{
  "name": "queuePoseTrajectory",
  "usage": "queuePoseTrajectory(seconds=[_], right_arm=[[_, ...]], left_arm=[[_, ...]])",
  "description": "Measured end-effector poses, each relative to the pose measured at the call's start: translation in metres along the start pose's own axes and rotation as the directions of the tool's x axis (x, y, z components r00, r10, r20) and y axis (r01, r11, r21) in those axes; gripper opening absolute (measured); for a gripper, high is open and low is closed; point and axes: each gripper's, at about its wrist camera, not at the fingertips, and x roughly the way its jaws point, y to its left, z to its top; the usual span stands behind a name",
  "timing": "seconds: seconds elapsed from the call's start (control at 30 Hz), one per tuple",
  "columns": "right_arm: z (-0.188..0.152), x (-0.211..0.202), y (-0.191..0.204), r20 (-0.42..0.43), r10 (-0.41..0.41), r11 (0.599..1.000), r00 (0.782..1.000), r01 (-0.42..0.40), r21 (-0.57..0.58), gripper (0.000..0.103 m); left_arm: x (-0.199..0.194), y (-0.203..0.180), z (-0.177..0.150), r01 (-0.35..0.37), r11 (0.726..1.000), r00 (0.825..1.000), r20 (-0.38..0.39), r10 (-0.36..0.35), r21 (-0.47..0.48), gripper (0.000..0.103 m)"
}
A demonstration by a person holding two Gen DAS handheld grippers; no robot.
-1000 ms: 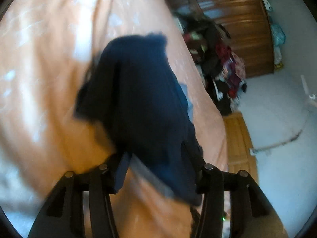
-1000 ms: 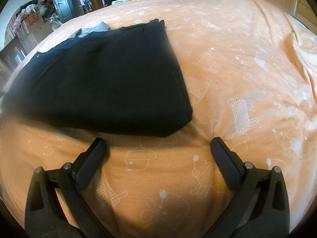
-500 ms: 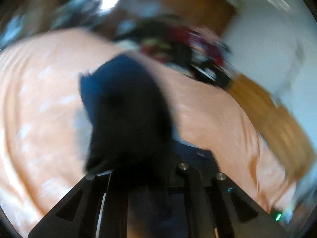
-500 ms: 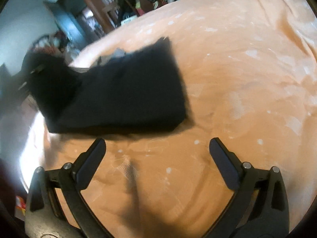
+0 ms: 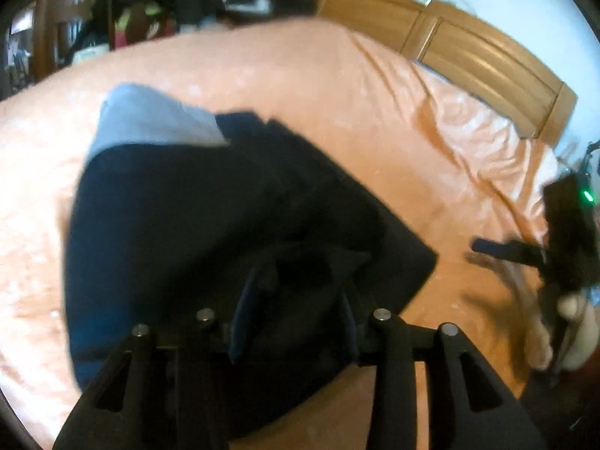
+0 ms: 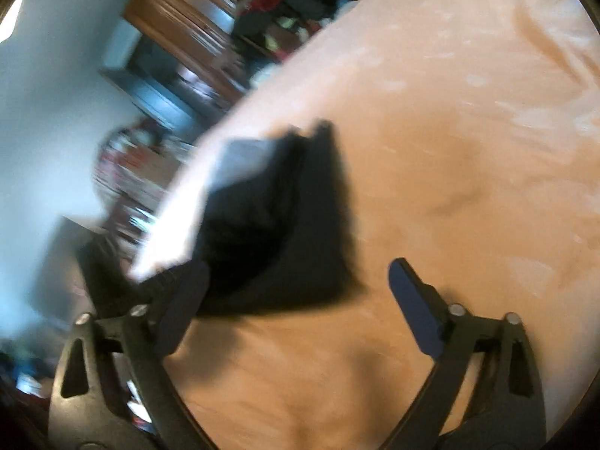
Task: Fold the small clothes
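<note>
A dark navy garment (image 5: 195, 225) lies folded on the orange bedsheet (image 5: 337, 86), with a grey part (image 5: 150, 120) showing at its far left end. My left gripper (image 5: 296, 315) sits low over the garment's near edge, and a bunched fold of dark cloth fills the space between its blue pads (image 5: 243, 311). In the right wrist view the same garment (image 6: 285, 225) lies ahead and to the left. My right gripper (image 6: 296, 300) stands open above bare sheet just short of it. From the left wrist view that right gripper (image 5: 491, 247) is seen at the far right, off the cloth.
A wooden headboard (image 5: 487, 56) runs along the far right of the bed. Piled clothes (image 5: 168, 3) and a wooden wardrobe (image 6: 187, 26) stand beyond the bed's far edge. A hand (image 5: 573, 307) holds the right gripper. Wrinkled sheet (image 6: 487, 150) spreads to the right.
My left gripper has swung the lifted end of the garment over and down onto the rest, so it lies shorter. The right gripper, still open, has tilted and drawn back.
</note>
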Motion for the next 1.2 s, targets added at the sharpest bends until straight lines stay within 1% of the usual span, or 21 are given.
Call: queuePoseTrajectory(seconds=[0.07,0.13,0.23,0.3,0.37,0.43,0.5,0.57,0.6,0.63,0.67,0.7,0.73,0.83,0.9,0.97,1.03,1.1,1.13,1.17,1.2], right_arm=[[0.013,0.018,0.0,-0.012,0.084,0.996,0.996,-0.084,0.036,0.084],[0.023,0.051,-0.006,-0.075,0.155,0.984,0.985,-0.147,0.099,0.083],[0.026,0.089,-0.011,-0.166,0.155,0.977,0.974,-0.126,0.173,0.083],[0.025,0.095,-0.001,-0.185,0.098,0.99,0.978,-0.076,0.121,0.083],[0.026,0.09,0.019,-0.168,0.041,0.999,0.985,-0.036,0.035,0.083],[0.025,0.081,0.035,-0.16,0.03,0.998,0.987,-0.04,-0.058,0.083],[0.025,0.094,0.053,-0.225,0.05,0.991,0.973,-0.077,-0.111,0.081],[0.024,0.116,0.059,-0.29,0.05,0.99,0.956,-0.086,-0.112,0.075],[0.021,0.131,0.058,-0.339,0.055,0.991,0.939,-0.092,-0.093,0.07],[0.018,0.142,0.056,-0.371,0.057,0.992,0.927,-0.095,-0.083,0.041],[0.01,0.154,0.053,-0.411,0.042,0.993,0.911,-0.083,-0.083,0.001],[0.003,0.162,0.048,-0.438,0.009,0.994,0.899,-0.055,-0.091,0.003],[-0.002,0.16,0.04,-0.435,-0.025,0.995,0.9,-0.022,-0.101,0.003],[-0.005,0.118,0.013,-0.365,-0.048,0.998,0.93,0.026,-0.064,0.002],[-0.008,0.093,-0.002,-0.341,-0.025,1.0,0.94,0.017,-0.024,0.0],[-0.011,0.078,-0.001,-0.334,0.035,0.999,0.942,-0.046,-0.025,0.001],[-0.007,0.066,0.002,-0.303,0.053,0.998,0.952,-0.062,-0.021,0.002],[0.002,0.066,0.0,-0.269,0.066,0.998,0.961,-0.068,0.002,0.018],[0.006,0.07,-0.003,-0.266,0.064,0.998,0.962,-0.063,0.011,0.051],[0.009,0.081,0.001,-0.266,0.051,0.999,0.963,-0.052,0.004,0.077],[0.01,0.092,0.004,-0.272,0.043,0.999,0.961,-0.049,-0.014,0.08]], left_arm=[[-0.009,0.004,-0.009,-0.003,1.0,1.0,0.02,0.004,-0.014,0.055],[-0.013,0.007,-0.015,-0.01,0.999,1.0,0.029,0.011,-0.043,0.055],[-0.021,0.018,-0.023,-0.027,0.995,0.999,0.043,0.031,-0.097,0.055],[-0.034,0.028,-0.028,-0.039,0.993,0.997,0.063,0.046,-0.112,0.055],[-0.047,0.033,-0.027,-0.053,0.991,0.993,0.098,0.066,-0.125,0.055],[-0.055,0.045,-0.03,-0.075,0.986,0.989,0.117,0.093,-0.15,0.055],[-0.05,0.057,-0.032,-0.081,0.98,0.99,0.101,0.101,-0.184,0.056],[-0.039,0.058,-0.036,-0.081,0.981,0.992,0.078,0.096,-0.174,0.056],[-0.03,0.055,-0.039,-0.075,0.985,0.995,0.05,0.084,-0.156,0.056],[-0.019,0.051,-0.044,-0.087,0.987,0.996,0.02,0.09,-0.134,0.056],[-0.014,0.048,-0.047,-0.102,0.988,0.994,0.016,0.105,-0.119,0.056],[-0.011,0.048,-0.05,-0.106,0.987,0.994,0.02,0.11,-0.118,0.058],[-0.011,0.05,-0.052,-0.094,0.987,0.995,0.028,0.099,-0.133,0.058],[-0.019,0.057,-0.054,-0.058,0.984,0.997,0.04,0.066,-0.169,0.058],[-0.03,0.058,-0.059,-0.05,0.985,0.997,0.049,0.059,-0.168,0.058],[-0.041,0.06,-0.063,-0.056,0.984,0.997,0.05,0.066,-0.17,0.058],[-0.053,0.063,-0.066,-0.057,0.981,0.996,0.061,0.069,-0.183,0.058],[-0.064,0.066,-0.07,-0.053,0.977,0.995,0.077,0.07,-0.206,0.059],[-0.068,0.067,-0.072,-0.052,0.975,0.994,0.084,0.071,-0.216,0.059],[-0.071,0.069,-0.073,-0.05,0.973,0.994,0.088,0.072,-0.225,0.059],[-0.074,0.073,-0.075,-0.047,0.97,0.993,0.094,0.071,-0.24,0.059]])
